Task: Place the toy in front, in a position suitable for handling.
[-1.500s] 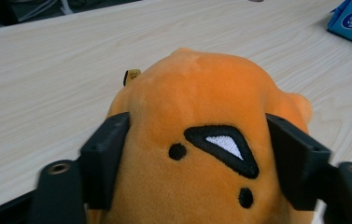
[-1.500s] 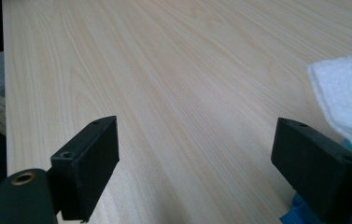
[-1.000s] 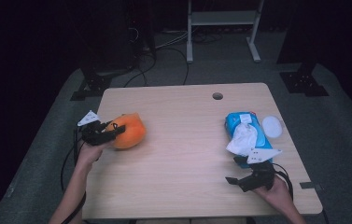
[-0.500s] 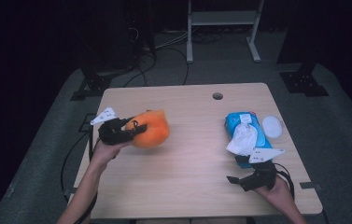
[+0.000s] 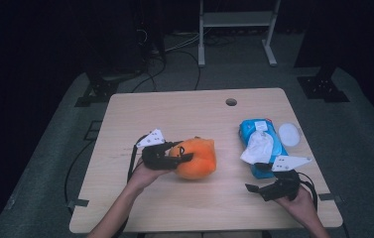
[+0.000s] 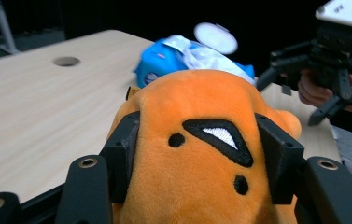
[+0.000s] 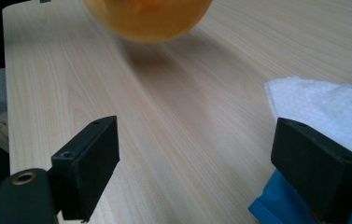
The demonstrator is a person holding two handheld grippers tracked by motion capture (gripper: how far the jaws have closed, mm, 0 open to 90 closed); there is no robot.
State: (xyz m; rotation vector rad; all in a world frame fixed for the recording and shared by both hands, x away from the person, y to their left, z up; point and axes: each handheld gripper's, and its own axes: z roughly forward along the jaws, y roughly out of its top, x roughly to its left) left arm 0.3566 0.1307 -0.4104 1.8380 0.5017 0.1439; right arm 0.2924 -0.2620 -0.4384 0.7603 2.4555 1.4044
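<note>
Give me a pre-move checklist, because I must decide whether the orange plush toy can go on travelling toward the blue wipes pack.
1. Left tongs clamp the round orange plush toy, though their jaws have just been opening: ok.
2. Toy clear of the light wooden table: cannot tell.
3. Right tongs open, with nothing between them: ok.
4. Bare tabletop between the toy and the blue wipes pack: ok.
5. White wipe sticking out of the pack, free to snag: not ok.
6. Round white lid beside the pack, out of the way: ok.
</note>
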